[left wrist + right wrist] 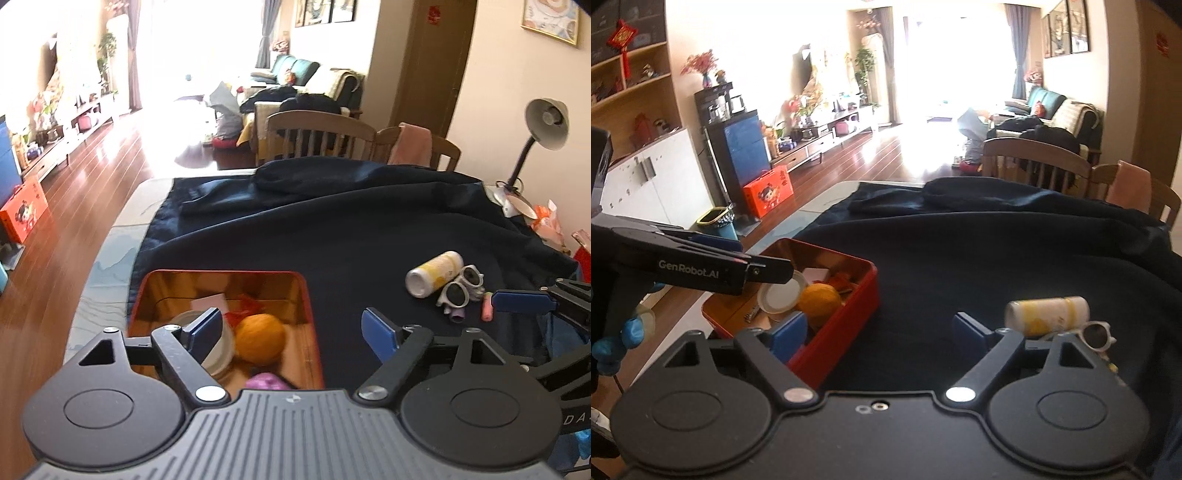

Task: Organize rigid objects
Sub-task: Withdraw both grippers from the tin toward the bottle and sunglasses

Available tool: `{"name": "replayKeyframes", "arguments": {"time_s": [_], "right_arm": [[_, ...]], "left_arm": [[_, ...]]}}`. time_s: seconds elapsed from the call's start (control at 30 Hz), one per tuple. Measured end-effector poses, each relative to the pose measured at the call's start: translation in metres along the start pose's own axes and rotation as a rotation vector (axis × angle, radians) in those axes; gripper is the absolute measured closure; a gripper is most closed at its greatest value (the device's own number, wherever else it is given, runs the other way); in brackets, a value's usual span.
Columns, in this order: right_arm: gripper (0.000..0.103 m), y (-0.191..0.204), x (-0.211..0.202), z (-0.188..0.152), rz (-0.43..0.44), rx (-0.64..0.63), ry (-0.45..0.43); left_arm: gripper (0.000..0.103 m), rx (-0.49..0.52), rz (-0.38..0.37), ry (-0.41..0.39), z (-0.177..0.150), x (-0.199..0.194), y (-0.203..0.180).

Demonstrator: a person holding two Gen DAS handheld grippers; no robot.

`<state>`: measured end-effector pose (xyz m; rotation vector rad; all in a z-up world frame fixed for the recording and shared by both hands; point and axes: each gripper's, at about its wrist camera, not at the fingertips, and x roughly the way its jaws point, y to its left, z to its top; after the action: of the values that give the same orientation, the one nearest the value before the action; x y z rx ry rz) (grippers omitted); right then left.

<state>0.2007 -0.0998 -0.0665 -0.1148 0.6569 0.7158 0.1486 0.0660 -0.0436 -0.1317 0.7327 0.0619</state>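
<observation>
A red box (310, 295) (864, 295) stands on the dark blue cloth. It holds an orange ball (260, 339) (818, 301), a white round lid (221, 354) (779, 295), a white card and a purple thing (266, 382). My left gripper (291, 332) is open and empty, above the box's near right corner. My right gripper (879, 330) is open and empty, just right of the box. A white and yellow bottle (436, 273) (1047, 314) lies on its side beside white sunglasses (460, 290) (1099, 334) and a pink stick (487, 312).
The dark cloth (332, 229) covers most of the table. Wooden chairs (317, 136) stand at the far edge. A desk lamp (543, 125) is at the far right. The right gripper's fingers (524, 301) reach in from the right in the left wrist view.
</observation>
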Motion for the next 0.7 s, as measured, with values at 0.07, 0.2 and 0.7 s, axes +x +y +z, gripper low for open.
{"name": "replayKeyframes", "arguments": {"time_s": [0.07, 0.2, 0.7], "right_arm": [[0.008, -0.009, -0.009, -0.005, -0.001, 0.016, -0.011], [0.002, -0.032, -0.024, -0.013, -0.022, 0.038, -0.027], [0.001, -0.121, -0.055, -0.048, -0.119, 0.110, -0.019]], "left_arm": [[0.017, 0.010, -0.001, -0.005, 0.000, -0.001, -0.013], [0.017, 0.018, -0.021, -0.014, 0.002, 0.000, -0.038], [0.000, 0.011, -0.152, -0.040, 0.005, 0.032, -0.125]]}}
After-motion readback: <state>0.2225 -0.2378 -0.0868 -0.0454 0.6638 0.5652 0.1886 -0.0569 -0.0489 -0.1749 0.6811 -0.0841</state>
